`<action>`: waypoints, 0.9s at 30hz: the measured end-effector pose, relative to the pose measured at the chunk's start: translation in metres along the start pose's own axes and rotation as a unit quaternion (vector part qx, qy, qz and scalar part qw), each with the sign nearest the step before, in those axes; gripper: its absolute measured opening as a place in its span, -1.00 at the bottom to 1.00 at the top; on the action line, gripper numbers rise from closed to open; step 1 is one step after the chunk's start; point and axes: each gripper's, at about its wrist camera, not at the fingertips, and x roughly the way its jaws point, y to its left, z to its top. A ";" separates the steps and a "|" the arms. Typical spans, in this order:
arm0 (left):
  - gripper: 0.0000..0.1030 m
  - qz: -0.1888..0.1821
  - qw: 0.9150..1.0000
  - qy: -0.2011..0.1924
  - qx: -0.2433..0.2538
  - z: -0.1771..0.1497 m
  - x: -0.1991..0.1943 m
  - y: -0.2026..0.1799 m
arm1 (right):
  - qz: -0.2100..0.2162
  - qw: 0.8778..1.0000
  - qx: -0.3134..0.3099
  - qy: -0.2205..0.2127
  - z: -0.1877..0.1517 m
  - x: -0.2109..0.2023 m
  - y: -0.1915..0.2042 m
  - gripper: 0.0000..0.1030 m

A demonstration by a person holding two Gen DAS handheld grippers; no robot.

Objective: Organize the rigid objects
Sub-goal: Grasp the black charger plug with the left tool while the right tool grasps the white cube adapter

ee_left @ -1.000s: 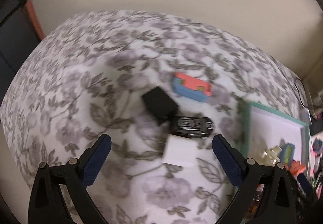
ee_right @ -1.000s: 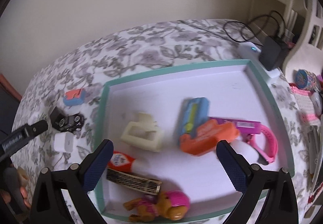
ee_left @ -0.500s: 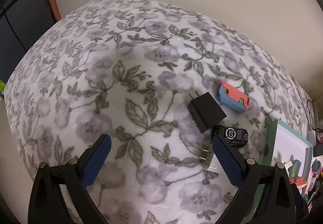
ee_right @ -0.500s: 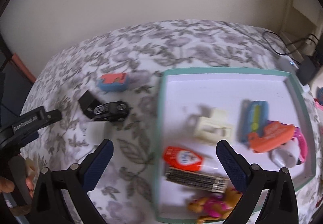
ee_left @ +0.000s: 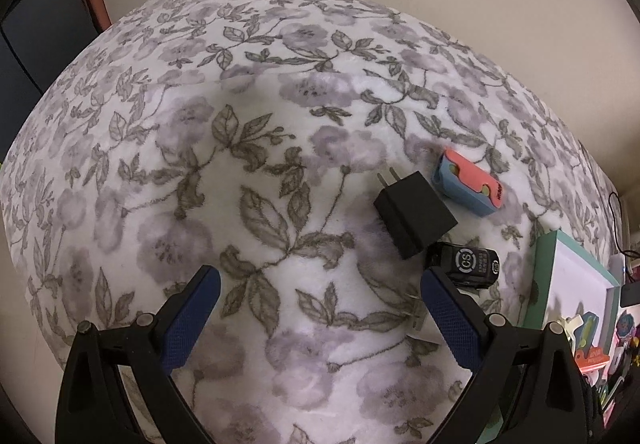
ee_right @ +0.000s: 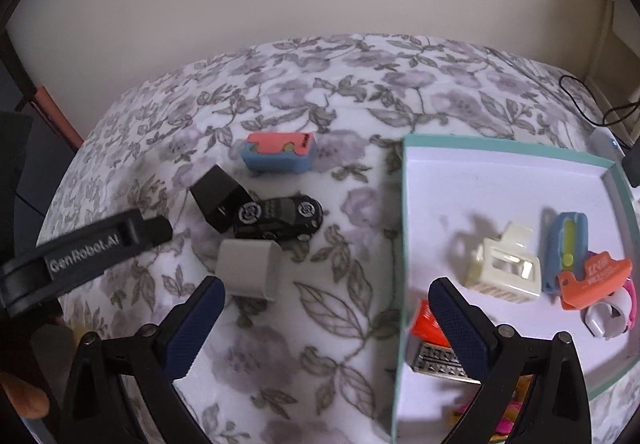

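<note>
We held two grippers over a surface covered in a grey floral cloth (ee_left: 248, 172). The left gripper (ee_left: 320, 308) had its blue fingers (ee_left: 192, 320) spread wide, holding and touching nothing. The right gripper (ee_right: 326, 324) was equally wide open and empty, its fingers (ee_right: 460, 328) hovering above the cloth, the right one over the edge of the tray (ee_right: 500, 150).

Four small things lay loose on the cloth, left of the tray. A black charger (ee_left: 414, 218) lay with its prongs pointing away from us in the left view. Touching its near corner was a black toy car (ee_right: 280, 218), lying on its side with its wheels showing. Beyond them, a little apart, lay a pink and blue block (ee_right: 280, 154). Just in front of the car sat a white charger (ee_right: 250, 270), near the right gripper's left finger; in the left view we saw little more than its prongs beside the right finger.

The teal-rimmed white tray held a cream hair clip (ee_right: 504, 264), a blue and yellow item (ee_right: 566, 240), an orange piece (ee_right: 592, 278), a pink and white ring-shaped thing (ee_right: 612, 314), a red item (ee_right: 426, 322) and a studded strip (ee_right: 438, 360), both partly hidden behind the finger.
</note>
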 end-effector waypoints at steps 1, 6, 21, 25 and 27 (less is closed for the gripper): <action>0.94 0.001 1.000 0.001 0.000 0.001 0.001 0.001 | 0.005 1.000 0.004 0.003 0.001 0.003 0.002 1.00; 0.94 0.005 1.000 0.008 -0.007 0.009 0.009 0.006 | 0.012 1.000 -0.006 0.013 0.004 0.016 0.016 0.98; 0.94 0.027 0.998 0.028 -0.054 0.024 0.033 0.032 | 0.004 0.997 -0.048 0.058 0.003 0.061 0.048 0.68; 0.94 0.026 0.998 0.026 -0.051 0.027 0.034 0.029 | 0.007 0.997 -0.050 0.056 0.004 0.059 0.050 0.51; 0.94 0.022 0.998 0.024 -0.053 0.029 0.033 0.028 | 0.008 0.997 -0.046 0.055 0.005 0.057 0.048 0.37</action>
